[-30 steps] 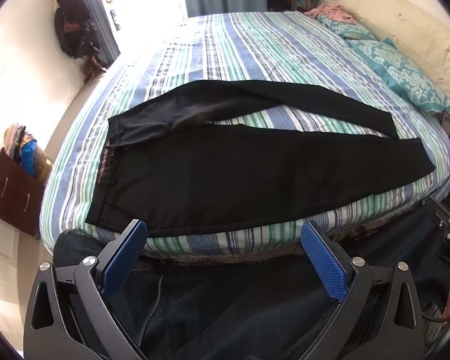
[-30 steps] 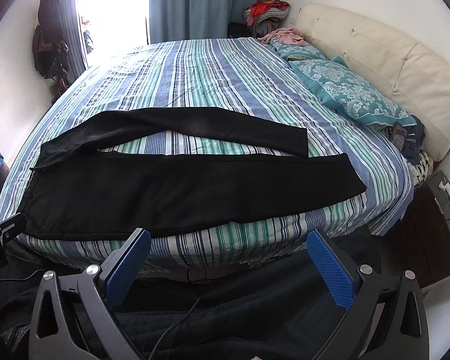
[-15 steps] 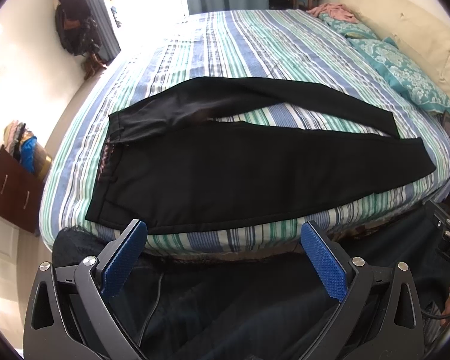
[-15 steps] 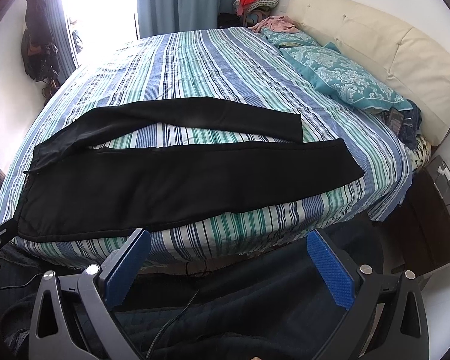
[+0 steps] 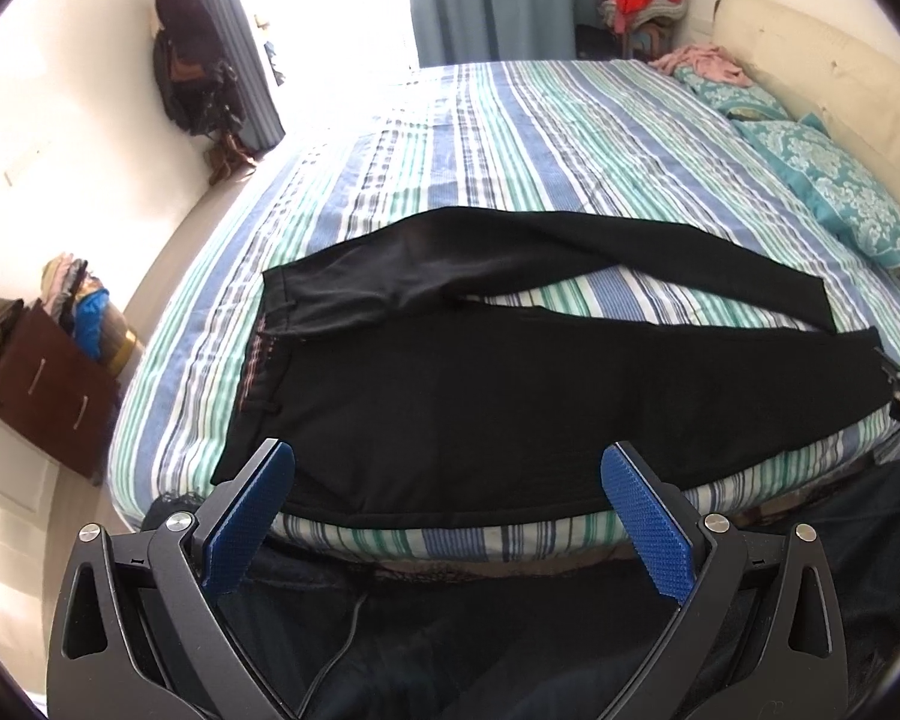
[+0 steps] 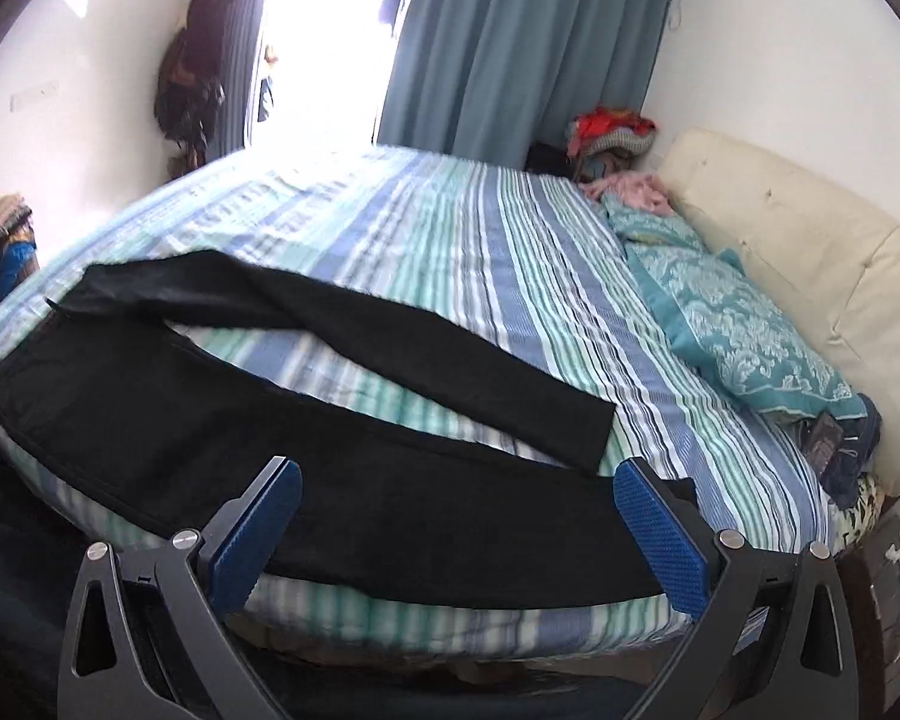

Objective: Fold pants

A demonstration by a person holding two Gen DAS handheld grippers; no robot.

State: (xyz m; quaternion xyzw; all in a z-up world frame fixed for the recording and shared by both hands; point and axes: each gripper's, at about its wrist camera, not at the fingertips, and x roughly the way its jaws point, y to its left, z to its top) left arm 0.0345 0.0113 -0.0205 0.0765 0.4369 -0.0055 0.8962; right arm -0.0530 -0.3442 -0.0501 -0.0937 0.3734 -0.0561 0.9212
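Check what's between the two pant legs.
Bare striped bedsheet fills the wedge between the far leg and near leg; both wrist views show it.

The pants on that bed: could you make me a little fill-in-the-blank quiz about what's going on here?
1. The pants are coloured ____.
2. They lie on a ____ bedsheet.
3. The two legs are spread apart, not yet ____ together.
4. The left claw and right claw both stand ____, holding nothing.

Missing words: black; striped; folded; open
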